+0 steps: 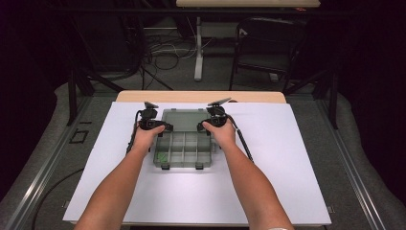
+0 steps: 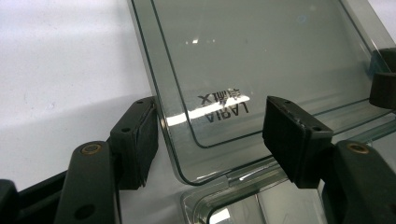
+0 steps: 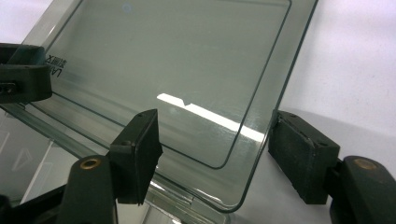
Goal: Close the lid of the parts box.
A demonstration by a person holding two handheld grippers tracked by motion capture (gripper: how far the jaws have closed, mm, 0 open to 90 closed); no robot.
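One camera looks down from high above the table (image 1: 268, 191). Two ride the grippers (very close), both facing the same clear lid (image 2: 261, 60).

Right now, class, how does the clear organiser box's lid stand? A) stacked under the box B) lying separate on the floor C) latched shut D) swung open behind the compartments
D: the lid sits opened behind the box's compartments, between the left gripper and right gripper.

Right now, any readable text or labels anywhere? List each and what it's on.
"LARIA", seen upside down, with a line of small characters beside it too small to read: printed on the clear lid of the compartment box, near the corner between the jaws of the left gripper.
No other text can be read.
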